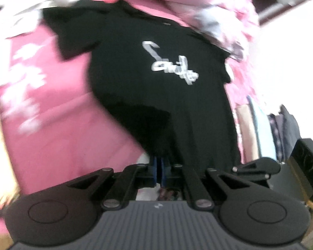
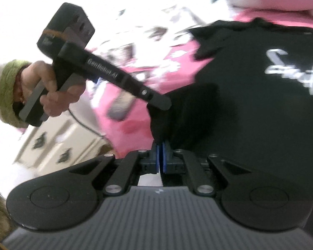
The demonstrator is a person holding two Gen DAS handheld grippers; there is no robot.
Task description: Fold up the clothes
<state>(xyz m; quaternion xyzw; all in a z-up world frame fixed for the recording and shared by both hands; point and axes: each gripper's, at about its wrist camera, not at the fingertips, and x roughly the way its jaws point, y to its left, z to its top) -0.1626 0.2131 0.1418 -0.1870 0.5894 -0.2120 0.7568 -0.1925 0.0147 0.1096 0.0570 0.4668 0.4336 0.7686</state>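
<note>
T-shirt [image 1: 156, 95] runs long from your two hand-held grippers toward 12 o'clock on the pink bed [image 1: 68, 125]. Your left hand-held gripper [image 1: 159, 166] and right hand-held gripper [image 2: 161, 154] each pinch its near hem, left one at 10 o'clock of the right.

I count one black T-shirt [image 1: 156, 87] with one white script print [image 1: 171, 62], one pink floral bedspread [image 1: 68, 112] under it, two grippers, left gripper [image 1: 159, 171] and right gripper [image 2: 161, 156], one hand [image 2: 50, 87] in one green cuff [image 2: 8, 91], and one cream drawer cabinet [image 2: 58, 148].
</note>
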